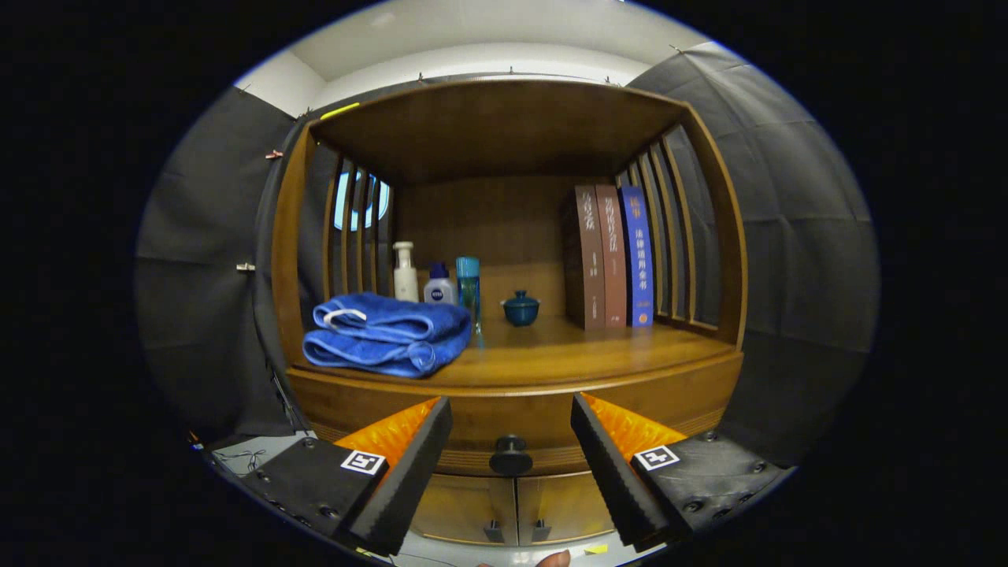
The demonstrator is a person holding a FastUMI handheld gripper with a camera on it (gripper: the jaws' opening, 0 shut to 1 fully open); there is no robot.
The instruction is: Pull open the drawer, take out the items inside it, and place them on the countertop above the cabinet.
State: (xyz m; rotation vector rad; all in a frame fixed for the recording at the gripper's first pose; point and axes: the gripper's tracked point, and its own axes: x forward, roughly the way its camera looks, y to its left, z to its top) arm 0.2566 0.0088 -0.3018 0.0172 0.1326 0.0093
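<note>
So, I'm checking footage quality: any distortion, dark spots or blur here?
Gripper view: fisheye bends the cabinet edges and shelf front into curves; the shelf's back and ceiling sit in shadow, the towel and books stay sharp; open claw frames the drawer knob, also in focus.

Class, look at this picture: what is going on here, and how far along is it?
A person's handheld gripper is lined up on the dark round drawer knob, fingers open to either side, not yet touching it. The drawer looks shut, so nothing has come out. On the countertop above already sit a folded blue towel, bottles, a small lidded pot and books.
</note>
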